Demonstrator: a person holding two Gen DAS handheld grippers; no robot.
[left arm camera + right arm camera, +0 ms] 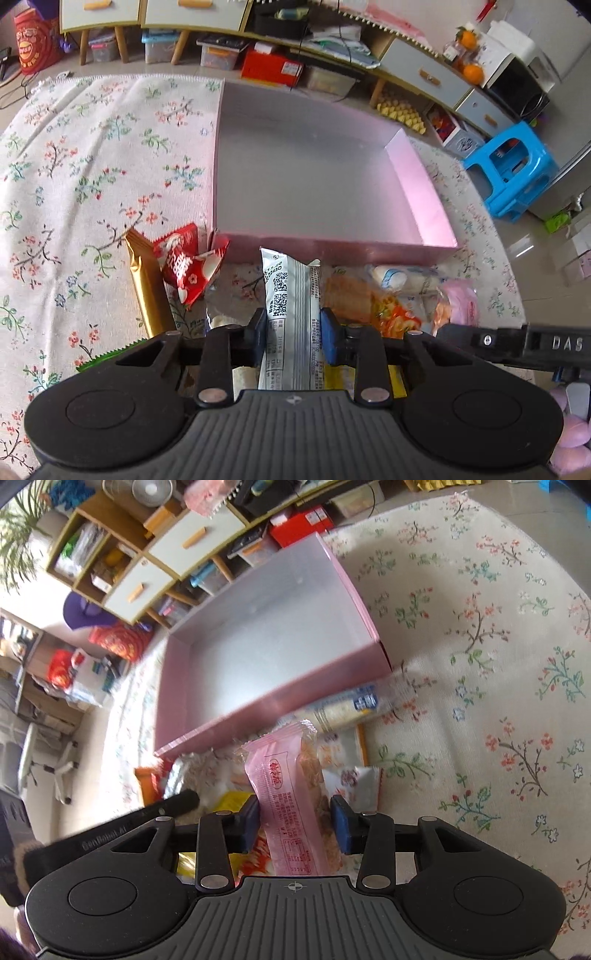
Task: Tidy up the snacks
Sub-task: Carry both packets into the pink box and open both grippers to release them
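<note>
Both grippers are loaded over the snack pile, left gripper point(293, 334) pinching a white-and-grey striped snack packet point(291, 306) and right gripper point(294, 821) clamped on a pink plastic-wrapped snack bar point(286, 805), probably for dropping into the empty shallow pink cardboard box point(421, 192) just ahead.

Hidden and blurred parts, both wrist views.
Left gripper point(293, 334) hides the white packet's point(290, 291) lower end; a yellow packet point(341, 376) barely shows. Box point(258, 657) and tube snack point(351, 705) blurred.

Both wrist views close, looking down-forward; share pink box point(424, 192) point(362, 602), floral cloth point(92, 166) point(480, 664).
</note>
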